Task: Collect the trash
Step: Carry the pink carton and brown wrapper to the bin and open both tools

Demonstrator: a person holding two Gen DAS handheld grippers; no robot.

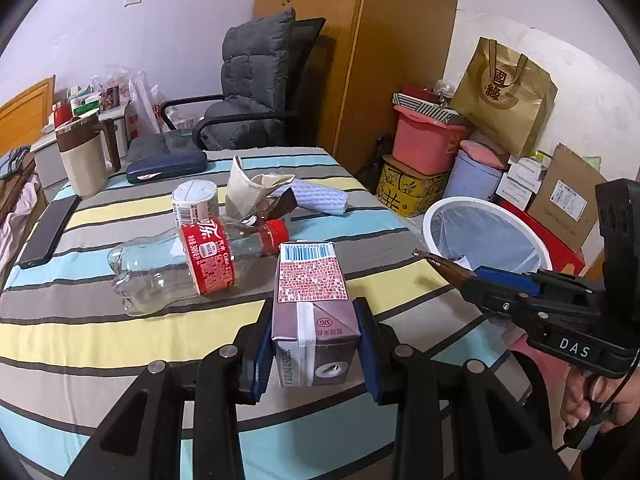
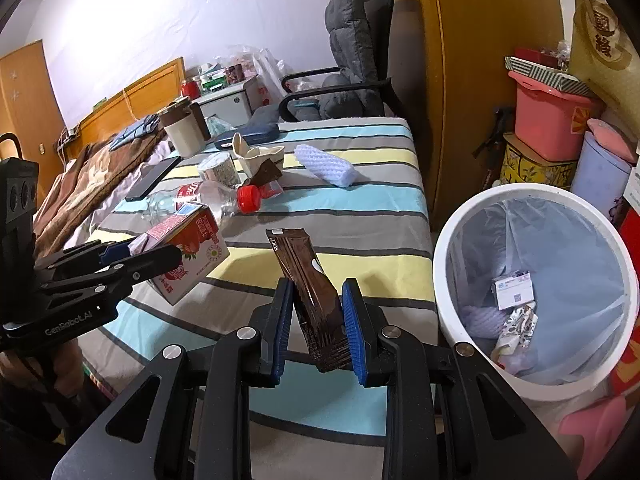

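My left gripper is shut on a small drink carton, held above the striped table. The same carton shows at the left of the right wrist view, clamped in the left gripper. My right gripper is shut on a brown snack wrapper that sticks up between the blue pads. That wrapper pokes from the right gripper near the white trash bin. The bin, lined with a bag, holds some scraps. An empty cola bottle lies on the table.
On the striped table also lie a white tub, a crumpled paper cup, a pale blue cloth, a phone, a jug and a dark case. An office chair stands behind; boxes and bags pile up at right.
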